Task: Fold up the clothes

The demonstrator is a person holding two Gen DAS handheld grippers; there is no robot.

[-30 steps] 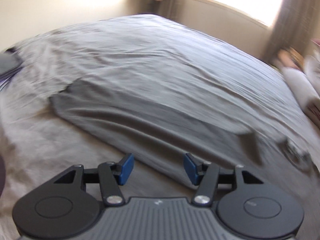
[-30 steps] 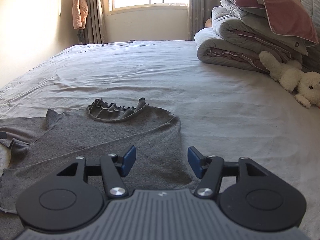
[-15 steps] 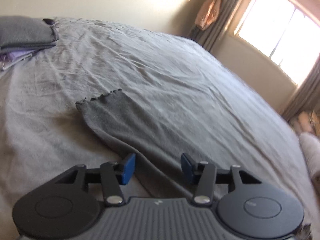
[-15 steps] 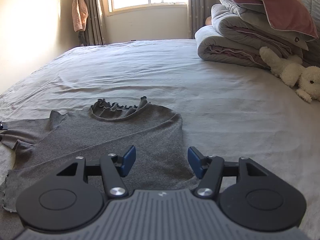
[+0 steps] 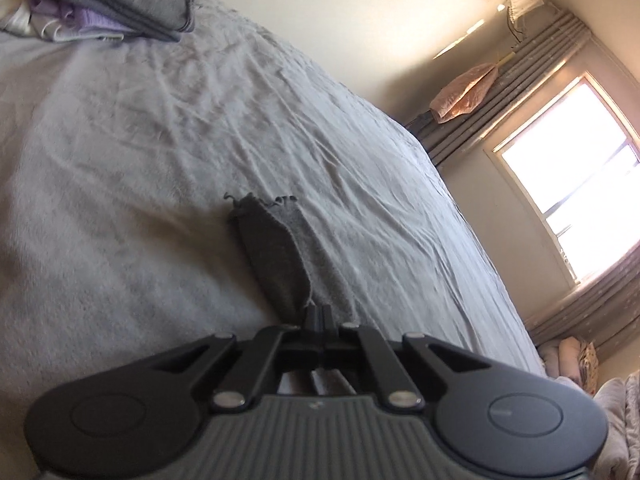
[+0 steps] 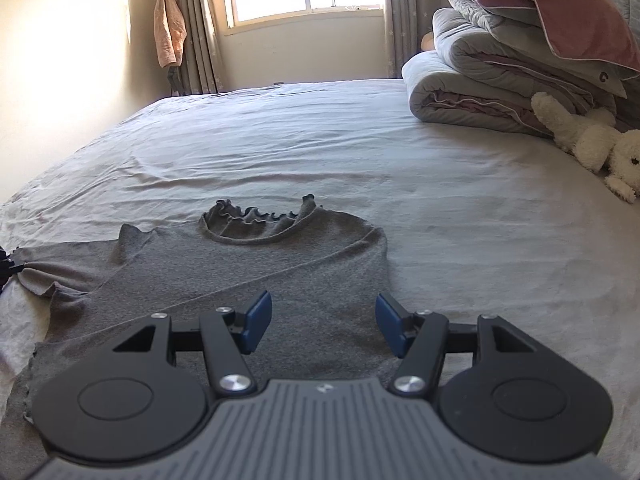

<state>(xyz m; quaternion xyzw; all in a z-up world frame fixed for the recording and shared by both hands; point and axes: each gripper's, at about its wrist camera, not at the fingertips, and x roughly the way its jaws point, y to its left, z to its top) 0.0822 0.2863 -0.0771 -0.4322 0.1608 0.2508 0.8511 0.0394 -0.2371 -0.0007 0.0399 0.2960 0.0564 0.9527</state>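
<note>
- The grey top (image 6: 248, 280) lies face-up and mostly flat on the bed (image 6: 460, 208), its ruffled collar toward the window; it looks only begun, with no body fold made yet.
- The left hand-held gripper (image 5: 319, 317) has just been closing and is now clamped on the top's sleeve (image 5: 276, 256), left of the collar.
- The right hand-held gripper (image 6: 318, 326) hangs above the top's hem, jaws apart, holding nothing.
- Beyond the sleeve cuff, a stack of folded clothes (image 5: 120, 4) suggests earlier garments are finished.
- Left to do, I judge: sleeves in, then body folds.
</note>
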